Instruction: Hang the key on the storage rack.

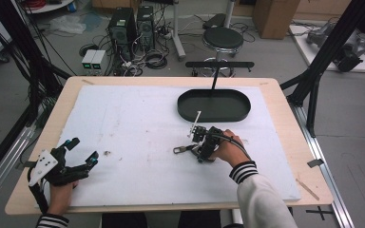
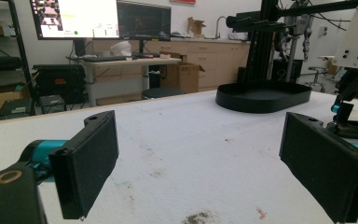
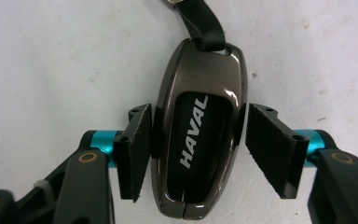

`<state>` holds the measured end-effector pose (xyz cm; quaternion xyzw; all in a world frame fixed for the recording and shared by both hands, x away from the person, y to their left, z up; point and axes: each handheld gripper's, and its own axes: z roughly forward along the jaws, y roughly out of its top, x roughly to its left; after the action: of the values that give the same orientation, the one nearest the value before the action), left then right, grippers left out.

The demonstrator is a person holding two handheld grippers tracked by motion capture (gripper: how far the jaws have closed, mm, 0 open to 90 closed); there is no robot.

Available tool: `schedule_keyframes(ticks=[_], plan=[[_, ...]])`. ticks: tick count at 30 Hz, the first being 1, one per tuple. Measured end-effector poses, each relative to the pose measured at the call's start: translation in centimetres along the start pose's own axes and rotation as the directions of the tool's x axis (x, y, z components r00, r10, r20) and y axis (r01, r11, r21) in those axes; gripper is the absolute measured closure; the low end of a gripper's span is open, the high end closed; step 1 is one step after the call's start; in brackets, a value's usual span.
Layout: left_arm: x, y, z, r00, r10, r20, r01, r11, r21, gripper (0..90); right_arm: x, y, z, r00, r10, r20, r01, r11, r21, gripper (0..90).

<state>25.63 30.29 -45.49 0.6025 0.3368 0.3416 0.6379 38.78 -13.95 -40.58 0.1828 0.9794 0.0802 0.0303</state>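
A dark glossy car key fob (image 3: 196, 140) marked HAVAL lies flat on the white mat (image 1: 138, 118), its black strap (image 3: 205, 23) pointing away from me. My right gripper (image 3: 198, 116) stands over it with one pad against each long side, shut on the fob. In the high view this gripper (image 1: 200, 147) is low on the mat right of centre, with the fob's strap and ring (image 1: 179, 150) sticking out to its left. My left gripper (image 1: 84, 149) rests near the table's front left corner. Its jaws are wide open (image 2: 198, 140) with nothing between them.
A black oval tray (image 1: 214, 116) with a low rim sits at the back right of the mat, also visible far ahead of the left gripper as the tray (image 2: 261, 100). A small dark smudge (image 1: 107, 153) marks the mat near the left gripper. Black frame posts flank the table.
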Motion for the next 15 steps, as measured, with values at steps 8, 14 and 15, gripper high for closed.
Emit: schedule_keyframes(ticks=[8,14,15], plan=[[-0.01,-0.01,0.00,1.0000,0.000,-0.001,0.000,1.0000,-0.001,12.1,0.03,0.29,0.23,0.9994,0.033,-0.006,-0.033,0.999,0.027,47.6],[0.00,-0.01,0.00,1.0000,-0.001,0.000,0.001,1.0000,-0.001,12.1,0.14,0.75,0.20,0.9995,0.030,-0.002,-0.030,0.997,0.065,48.0],[0.00,0.00,0.00,1.0000,-0.001,0.000,0.001,1.0000,-0.001,12.1,0.00,0.69,0.14,0.9996,0.025,-0.009,-0.024,0.997,0.068,48.0]])
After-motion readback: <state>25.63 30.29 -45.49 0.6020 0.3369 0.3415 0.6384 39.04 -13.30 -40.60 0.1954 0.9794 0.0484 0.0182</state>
